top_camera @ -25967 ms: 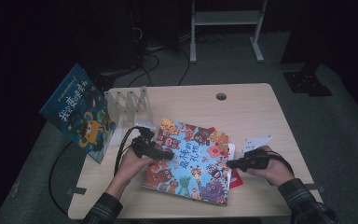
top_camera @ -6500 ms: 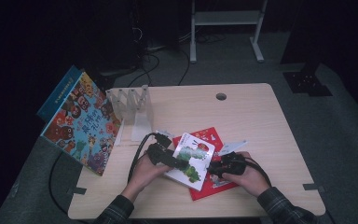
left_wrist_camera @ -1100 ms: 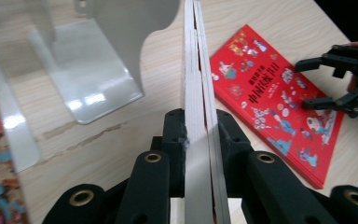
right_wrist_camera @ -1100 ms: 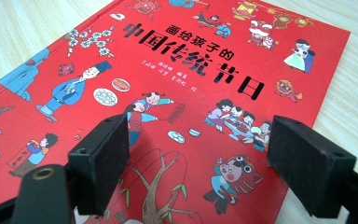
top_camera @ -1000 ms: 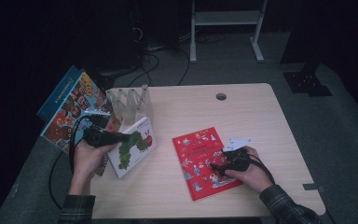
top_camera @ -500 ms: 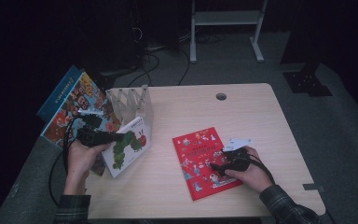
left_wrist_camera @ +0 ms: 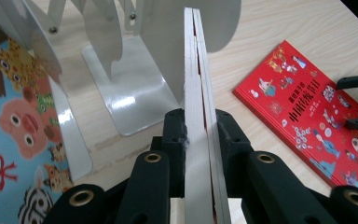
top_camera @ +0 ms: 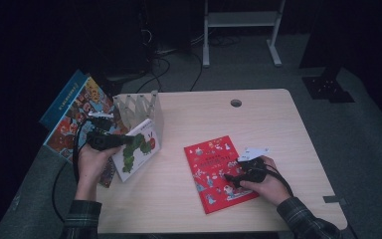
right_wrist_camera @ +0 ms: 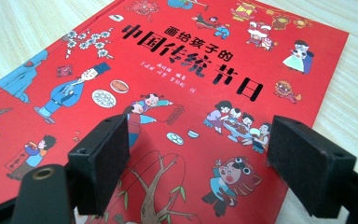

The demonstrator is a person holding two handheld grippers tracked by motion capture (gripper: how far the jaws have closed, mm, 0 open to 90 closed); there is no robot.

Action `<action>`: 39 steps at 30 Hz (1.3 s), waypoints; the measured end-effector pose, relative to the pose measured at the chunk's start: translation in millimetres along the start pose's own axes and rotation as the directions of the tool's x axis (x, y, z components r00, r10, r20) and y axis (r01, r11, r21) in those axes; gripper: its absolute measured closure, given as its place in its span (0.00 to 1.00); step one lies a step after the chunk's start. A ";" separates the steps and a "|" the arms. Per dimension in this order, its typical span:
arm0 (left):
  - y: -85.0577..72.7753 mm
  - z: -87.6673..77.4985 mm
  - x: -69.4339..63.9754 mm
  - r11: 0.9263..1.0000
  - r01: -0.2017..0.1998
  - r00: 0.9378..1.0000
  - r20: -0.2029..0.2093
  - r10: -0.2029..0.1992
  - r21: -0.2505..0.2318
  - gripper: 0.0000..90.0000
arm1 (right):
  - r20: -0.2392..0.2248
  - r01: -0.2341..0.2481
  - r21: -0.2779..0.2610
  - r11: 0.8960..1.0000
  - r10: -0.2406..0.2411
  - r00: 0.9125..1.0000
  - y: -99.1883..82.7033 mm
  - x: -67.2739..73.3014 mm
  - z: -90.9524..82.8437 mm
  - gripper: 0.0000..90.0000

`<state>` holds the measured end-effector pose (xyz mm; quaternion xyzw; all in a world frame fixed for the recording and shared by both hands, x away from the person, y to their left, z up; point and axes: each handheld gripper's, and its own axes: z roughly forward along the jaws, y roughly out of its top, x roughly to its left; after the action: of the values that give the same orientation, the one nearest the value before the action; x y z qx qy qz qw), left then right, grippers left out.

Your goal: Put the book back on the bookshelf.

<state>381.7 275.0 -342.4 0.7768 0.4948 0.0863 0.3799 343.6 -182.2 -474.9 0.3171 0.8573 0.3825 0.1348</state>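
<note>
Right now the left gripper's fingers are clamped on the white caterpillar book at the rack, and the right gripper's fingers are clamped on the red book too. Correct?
Not quite. The right gripper is open: in the right gripper view its fingers stand apart above the red book. The left gripper does clamp the white caterpillar book by the rack.

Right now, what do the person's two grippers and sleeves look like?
Both grippers are black. The left gripper has two blocky jaws on hinged links with brass-coloured rivets, and a black cable loops from it. The right gripper has flat, square black pads, a black cable and a pale three-cornered plate on top. Both sleeves are dark plaid flannel.
</note>
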 end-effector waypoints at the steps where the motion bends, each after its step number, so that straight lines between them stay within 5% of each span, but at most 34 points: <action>1: 1.6 1.5 0.2 1.000 -0.003 1.000 -0.003 0.003 0.002 0.85 | 0.000 0.000 0.000 1.000 0.000 1.000 0.0 0.0 0.0 0.22; 27: 27.3 50.2 10.5 0.996 -0.044 0.994 -0.102 0.037 -0.076 0.85 | -0.001 -0.002 -0.006 1.000 0.002 1.000 0.3 -0.7 1.1 0.22; 39: 34.5 63.8 19.2 0.992 -0.032 0.994 -0.111 0.019 -0.122 0.85 | -0.001 -0.002 -0.011 1.000 0.002 1.000 0.2 -1.0 1.5 0.22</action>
<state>448.1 251.2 -368.2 0.7521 0.4987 0.1643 0.3983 345.2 -181.9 -475.8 0.3170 0.8550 0.3874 0.1360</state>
